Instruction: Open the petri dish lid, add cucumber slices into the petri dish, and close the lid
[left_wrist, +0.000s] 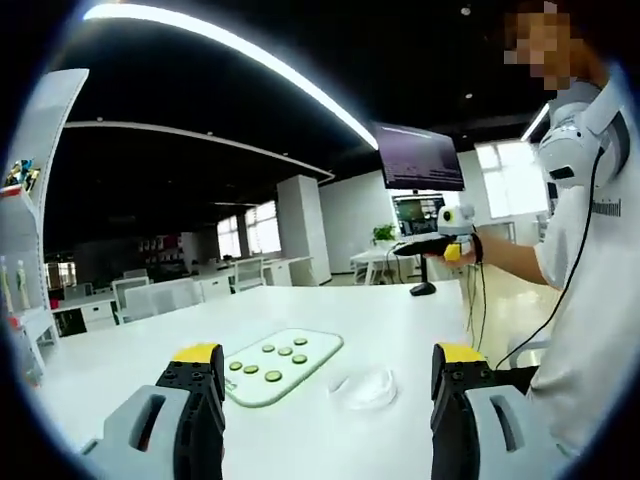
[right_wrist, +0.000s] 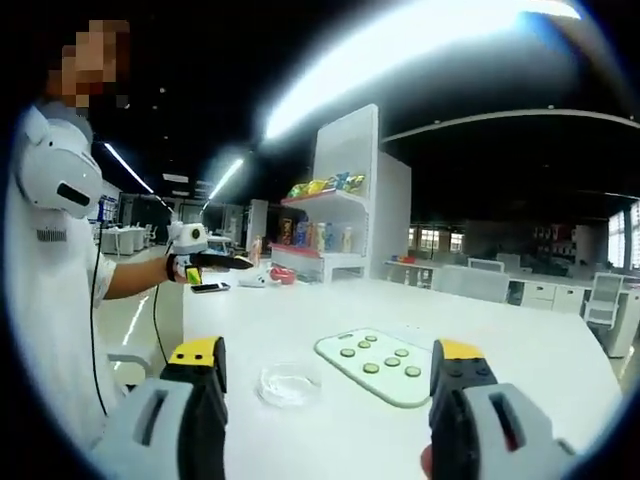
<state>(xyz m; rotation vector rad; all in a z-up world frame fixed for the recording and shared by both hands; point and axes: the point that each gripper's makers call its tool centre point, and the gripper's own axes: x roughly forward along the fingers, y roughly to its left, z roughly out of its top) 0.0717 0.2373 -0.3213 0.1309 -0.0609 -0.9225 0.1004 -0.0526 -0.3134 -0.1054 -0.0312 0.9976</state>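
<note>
A clear petri dish (left_wrist: 368, 388) with its lid on lies on the white table (left_wrist: 400, 310), just right of a pale green board (left_wrist: 322, 344) carrying several cucumber slices (left_wrist: 272, 376). My left gripper (left_wrist: 328, 355) is open and empty, hovering short of both. In the right gripper view the petri dish (right_wrist: 288, 382) sits left of the board (right_wrist: 338, 346) with its cucumber slices (right_wrist: 371, 368). My right gripper (right_wrist: 328, 352) is open and holds nothing. Each gripper also appears at a distance in a person's hand: the right gripper (left_wrist: 440, 245) and the left gripper (right_wrist: 205, 262).
A person in a white shirt (left_wrist: 600, 300) stands at the table's edge. A black mouse (left_wrist: 423, 289) and a monitor (left_wrist: 418, 157) are at the far end. A shelf with snacks and bottles (right_wrist: 330, 225) stands behind the table (right_wrist: 540, 350); small items (right_wrist: 265, 277) lie near it.
</note>
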